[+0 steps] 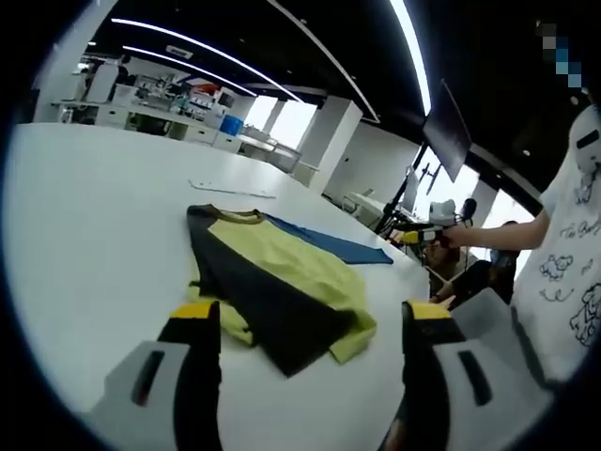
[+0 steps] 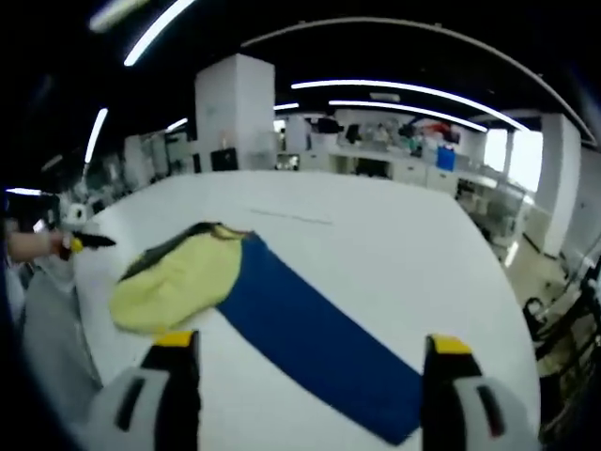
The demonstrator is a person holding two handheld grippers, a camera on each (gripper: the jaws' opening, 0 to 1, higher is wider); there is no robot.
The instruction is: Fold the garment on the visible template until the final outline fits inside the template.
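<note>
With both grippers apart above the table, we next fold the shirt onto the blue template.

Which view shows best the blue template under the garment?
The right gripper view. There the blue template runs long and mostly uncovered across the white table, with the yellow garment over its far end. In the left gripper view, just a narrow blue strip shows behind the garment.

Open-plan laboratory or office hall: linear ceiling lights running overhead, square white columns standing beyond the grippers, equipment-laden workbenches lining the far wall past a large white table.
</note>
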